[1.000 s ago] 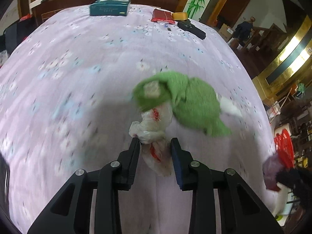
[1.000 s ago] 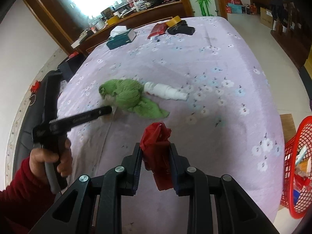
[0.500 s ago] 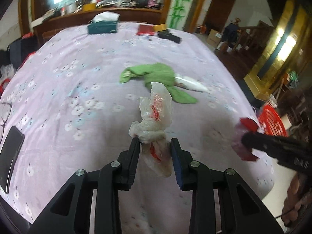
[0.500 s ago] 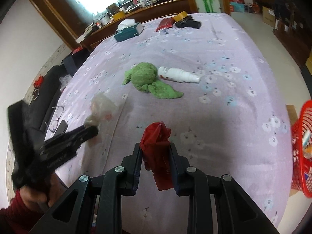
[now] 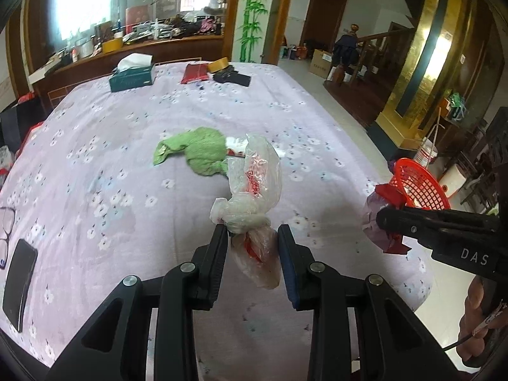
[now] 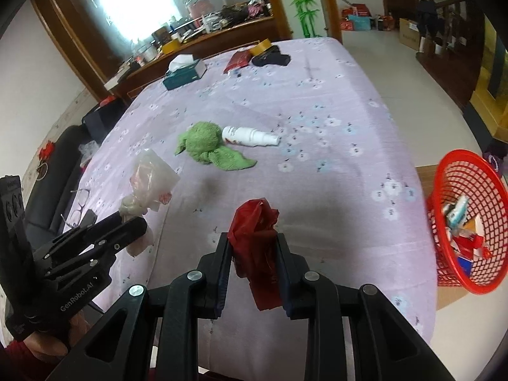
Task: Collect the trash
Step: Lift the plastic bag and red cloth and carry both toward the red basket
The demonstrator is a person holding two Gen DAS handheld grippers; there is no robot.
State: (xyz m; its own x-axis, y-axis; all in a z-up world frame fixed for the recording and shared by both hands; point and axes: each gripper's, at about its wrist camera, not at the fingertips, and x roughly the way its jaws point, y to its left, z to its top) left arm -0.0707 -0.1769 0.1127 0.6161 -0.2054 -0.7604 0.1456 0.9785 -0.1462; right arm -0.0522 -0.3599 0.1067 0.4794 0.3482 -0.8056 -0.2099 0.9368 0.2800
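Both grippers are loaded. The left gripper point(image 5: 252, 238) is clamped narrow on a clear plastic bag point(image 5: 254, 190) with red print, pinched at its knotted neck so the loose body stands up above the fingers and a tail hangs below; its long axis runs roughly along the fingers, pointing away from the handle. The right gripper point(image 6: 254, 247) is likewise closed narrow on a crumpled red bag point(image 6: 255, 238), gripped about its middle, long axis also in line with the fingers, one end up and one hanging. Both items are held clear of the bed point(image 6: 317, 95), above its near edge, which in my judgement suits carrying them across to the red basket point(image 6: 460, 174) standing on the floor off the bed's right edge and already holding rubbish. A green cloth point(image 6: 206, 146) and a white bottle point(image 6: 250, 136) lie touching near the bed's middle, not yet collected.
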